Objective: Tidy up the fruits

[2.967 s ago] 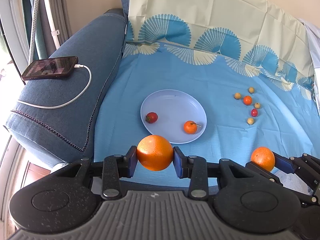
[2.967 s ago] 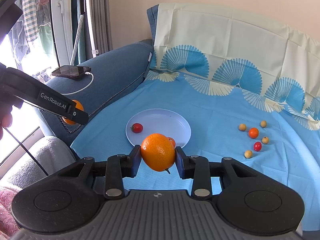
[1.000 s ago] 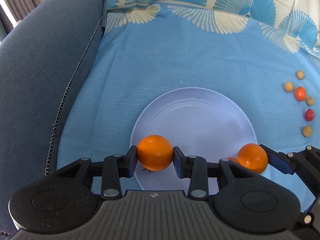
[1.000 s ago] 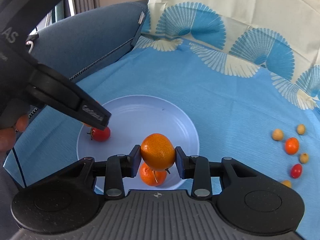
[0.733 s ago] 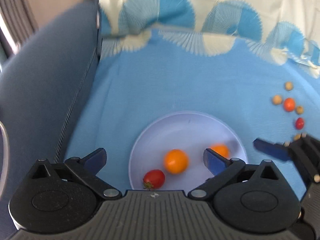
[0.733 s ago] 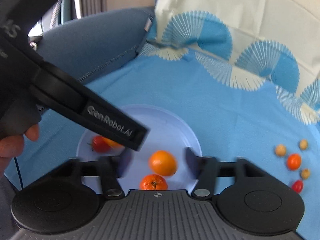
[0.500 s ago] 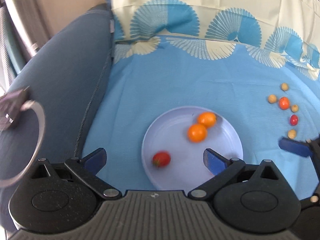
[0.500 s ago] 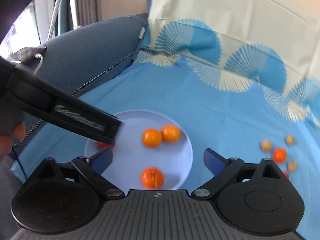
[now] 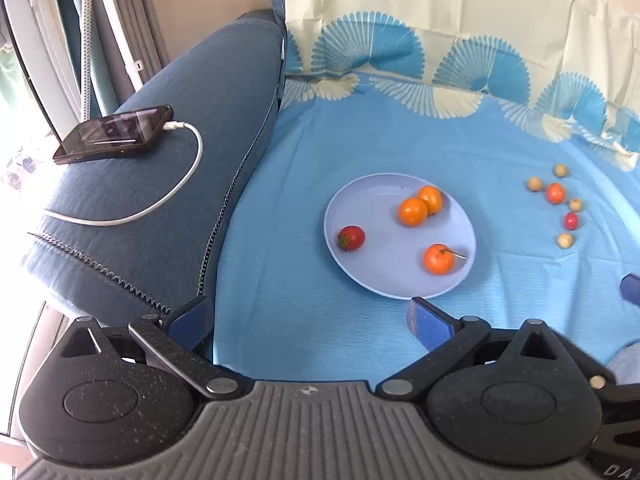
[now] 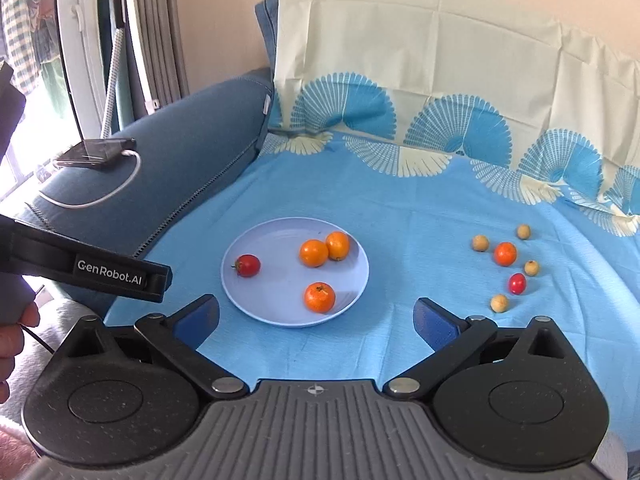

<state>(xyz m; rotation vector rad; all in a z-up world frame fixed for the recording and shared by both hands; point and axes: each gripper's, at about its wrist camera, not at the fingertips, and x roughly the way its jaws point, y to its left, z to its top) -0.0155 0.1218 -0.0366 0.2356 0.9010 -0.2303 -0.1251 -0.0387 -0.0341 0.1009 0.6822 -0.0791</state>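
1. The left gripper (image 9: 308,322) is spread wide and holds nothing, its blue pads hanging over the near edge of the blue sheet (image 9: 500,152).
2. The right gripper (image 10: 316,318) is equally wide and empty, just short of the plate (image 10: 256,300).
3. The pale blue plate (image 9: 348,272) lies near the sheet's middle, closer to the sofa armrest (image 9: 192,120) than to the sheet's right edge.
4. On the plate, two oranges (image 9: 413,212) touch each other at its far side, a stemmed orange (image 9: 439,258) sits at its near right, and a red tomato (image 9: 351,237) lies by its left rim.
5. Well right of the plate, a cluster of small fruits (image 9: 556,193) rests on the sheet: one orange-red, one red, four tan.
6. A phone (image 9: 114,134) with a white cable (image 9: 176,196) lies on the armrest.
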